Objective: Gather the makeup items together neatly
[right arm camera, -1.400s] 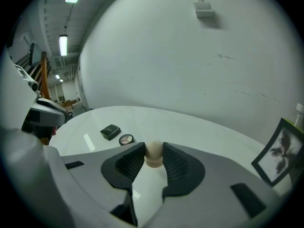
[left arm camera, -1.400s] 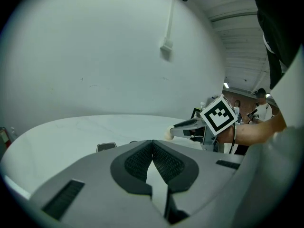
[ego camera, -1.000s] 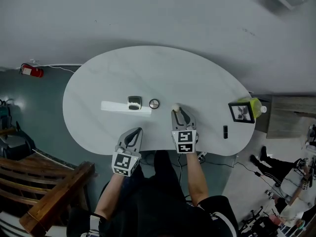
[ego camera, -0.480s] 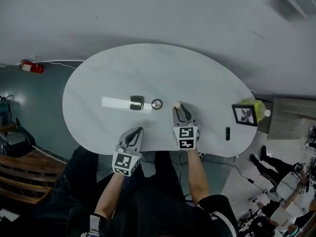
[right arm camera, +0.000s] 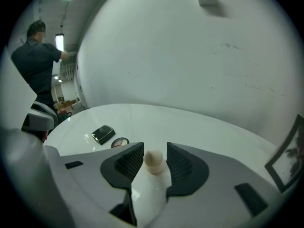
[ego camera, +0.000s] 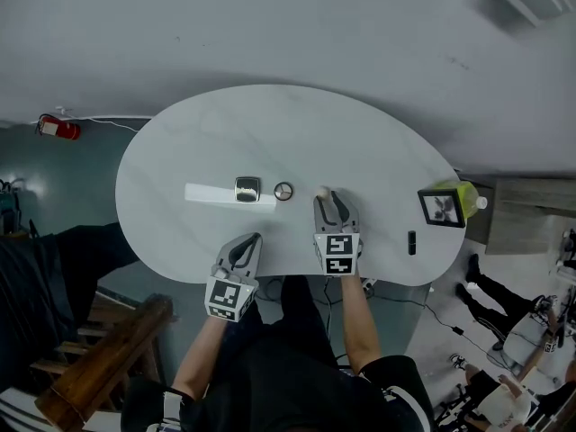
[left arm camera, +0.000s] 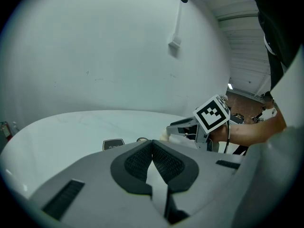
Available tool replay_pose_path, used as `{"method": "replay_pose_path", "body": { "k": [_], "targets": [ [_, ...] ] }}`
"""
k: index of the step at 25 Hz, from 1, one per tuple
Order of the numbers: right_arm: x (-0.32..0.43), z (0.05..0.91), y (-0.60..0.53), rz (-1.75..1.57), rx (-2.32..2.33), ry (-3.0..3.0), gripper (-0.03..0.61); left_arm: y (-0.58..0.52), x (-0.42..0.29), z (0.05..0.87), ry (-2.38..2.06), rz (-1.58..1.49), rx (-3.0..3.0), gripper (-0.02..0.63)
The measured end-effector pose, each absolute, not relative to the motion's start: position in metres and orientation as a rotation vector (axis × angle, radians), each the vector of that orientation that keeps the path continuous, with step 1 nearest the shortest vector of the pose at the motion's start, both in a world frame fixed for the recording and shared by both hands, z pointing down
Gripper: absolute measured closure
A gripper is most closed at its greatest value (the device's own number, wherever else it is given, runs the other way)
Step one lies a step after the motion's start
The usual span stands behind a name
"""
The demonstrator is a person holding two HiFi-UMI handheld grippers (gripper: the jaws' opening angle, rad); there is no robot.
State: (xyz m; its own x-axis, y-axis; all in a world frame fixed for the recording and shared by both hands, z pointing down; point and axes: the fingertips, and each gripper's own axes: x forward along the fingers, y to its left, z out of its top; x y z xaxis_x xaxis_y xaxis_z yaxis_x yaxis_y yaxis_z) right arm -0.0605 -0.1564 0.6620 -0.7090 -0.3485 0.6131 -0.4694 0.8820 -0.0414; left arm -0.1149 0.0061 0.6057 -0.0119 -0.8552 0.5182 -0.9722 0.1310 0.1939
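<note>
Your left gripper (left arm camera: pixel 152 145) hangs at the table's (ego camera: pixel 180 142) near edge, jaws pressed together. Beyond it: square compact (ego camera: pixel 246 188), then what looks like a round blush pan (ego camera: pixel 283 190). On your right gripper (ego camera: pixel 328 200) the jaws have just eased apart, beige makeup sponge (right arm camera: pixel 154 161) standing free between them.

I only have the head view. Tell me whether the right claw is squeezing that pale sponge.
Observer: Right gripper view: the sponge stands between the pads of the right claw. Its jaws have just been opening and don't appear to press it.
Operator: Report the left claw.
Observer: Left gripper view: the left claw is shut, with nothing in it.
Operator: Describe the square case.
Observer: Left gripper view: the square case has a line of script on its lid, too small to read.
</note>
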Motion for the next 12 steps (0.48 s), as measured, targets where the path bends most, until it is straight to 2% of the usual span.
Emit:
{"method": "replay_pose_path", "body": {
  "k": [4,12],
  "targets": [
    [-0.054,0.636,-0.154,0.236,0.595,-2.495,0.408,0.002,-0.111,0.589,-1.918,0.293,1.782,0.597],
    [-0.028,0.588,-0.138,0.158,0.641,-2.538,0.408,0.003,-0.093,0.550,-1.956,0.273,1.880,0.597]
  ]
}}
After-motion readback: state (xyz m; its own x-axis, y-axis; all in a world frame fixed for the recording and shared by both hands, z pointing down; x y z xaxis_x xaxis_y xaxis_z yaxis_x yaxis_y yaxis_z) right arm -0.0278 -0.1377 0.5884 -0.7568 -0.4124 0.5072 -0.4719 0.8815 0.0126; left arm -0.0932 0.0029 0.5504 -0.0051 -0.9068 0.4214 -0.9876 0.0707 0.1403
